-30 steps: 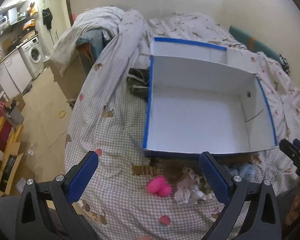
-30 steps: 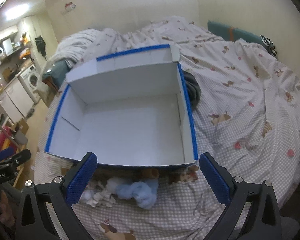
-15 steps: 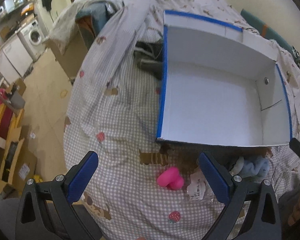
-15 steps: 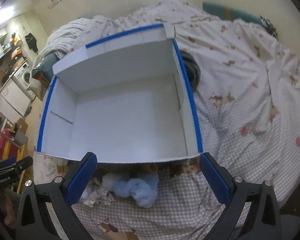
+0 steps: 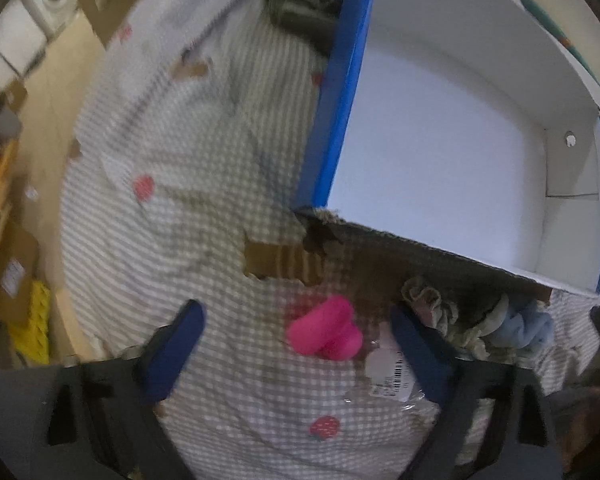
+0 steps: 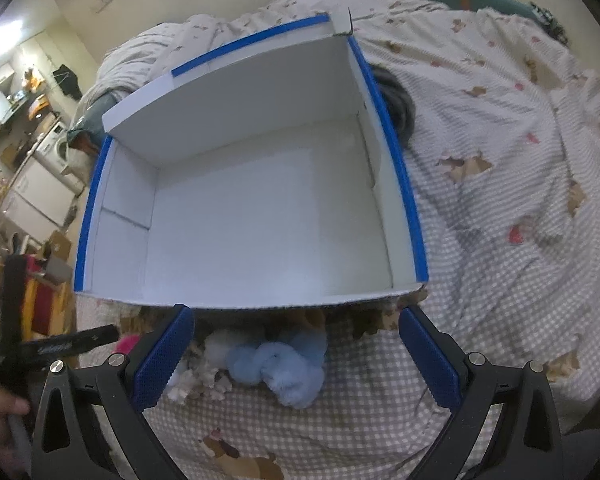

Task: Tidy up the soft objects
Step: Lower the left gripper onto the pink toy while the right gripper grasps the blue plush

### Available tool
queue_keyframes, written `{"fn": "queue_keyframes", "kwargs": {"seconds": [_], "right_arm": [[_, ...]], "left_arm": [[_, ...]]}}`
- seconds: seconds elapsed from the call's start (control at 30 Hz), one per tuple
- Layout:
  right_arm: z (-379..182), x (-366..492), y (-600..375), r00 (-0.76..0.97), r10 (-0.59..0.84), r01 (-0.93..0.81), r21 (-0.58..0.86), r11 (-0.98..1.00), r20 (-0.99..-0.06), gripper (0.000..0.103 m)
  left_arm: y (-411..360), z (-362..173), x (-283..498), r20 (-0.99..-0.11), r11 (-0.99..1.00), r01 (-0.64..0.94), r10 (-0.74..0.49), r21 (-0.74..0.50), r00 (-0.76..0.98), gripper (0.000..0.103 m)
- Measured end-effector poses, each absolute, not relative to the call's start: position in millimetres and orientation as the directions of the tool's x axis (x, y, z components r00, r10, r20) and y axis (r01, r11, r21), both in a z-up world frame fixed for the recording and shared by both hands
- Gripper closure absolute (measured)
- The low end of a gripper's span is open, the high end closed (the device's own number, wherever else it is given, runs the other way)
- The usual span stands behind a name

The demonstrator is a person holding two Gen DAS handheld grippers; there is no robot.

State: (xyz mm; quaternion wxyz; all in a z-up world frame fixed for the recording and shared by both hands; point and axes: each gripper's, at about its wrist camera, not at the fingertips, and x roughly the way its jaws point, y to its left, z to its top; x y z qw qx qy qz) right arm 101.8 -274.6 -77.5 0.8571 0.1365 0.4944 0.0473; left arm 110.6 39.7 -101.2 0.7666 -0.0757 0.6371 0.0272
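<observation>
A pink soft toy (image 5: 324, 334) lies on the checked bedspread just in front of the white box with blue-taped rim (image 5: 340, 100). My left gripper (image 5: 296, 340) points steeply down over it. Its jaws are closing with the toy between them, and the pads do not touch it. A light blue fluffy item (image 6: 276, 364) and a white fluffy one (image 6: 220, 344) lie against the box's near wall (image 6: 260, 304). My right gripper (image 6: 296, 344) hangs open above them, holding nothing. The box is empty.
A frilly beige piece (image 5: 432, 308) and a clear packet with a barcode label (image 5: 388, 372) lie beside the pink toy. A dark garment (image 6: 396, 96) sits by the box's side. The bed's edge drops to a floor with cardboard boxes (image 5: 16, 280) on the left.
My left gripper has dropped toward the pink toy and tipped further down, and its jaws have narrowed. The right gripper has sunk a little toward the blue fluffy item.
</observation>
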Motion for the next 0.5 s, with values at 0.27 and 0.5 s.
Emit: {"fn": "queue_keyframes", "kwargs": {"seconds": [0.27,0.5], "right_arm": [[-89.4,100.4,-289.0,0.477,0.249,0.066,0.317,0.946,-0.843,0.000],[-109.1,108.3,-299.6,0.381,0.369,0.130,0.445,0.886,-0.848,0.000]], "left_arm": [[36.0,-143.4,117.5,-0.992,0.981,-0.157,-0.105,-0.116,0.074,0.030],[33.9,-162.8,119.5,-0.988,0.978,-0.151,-0.131,-0.142,0.080,0.065]]}}
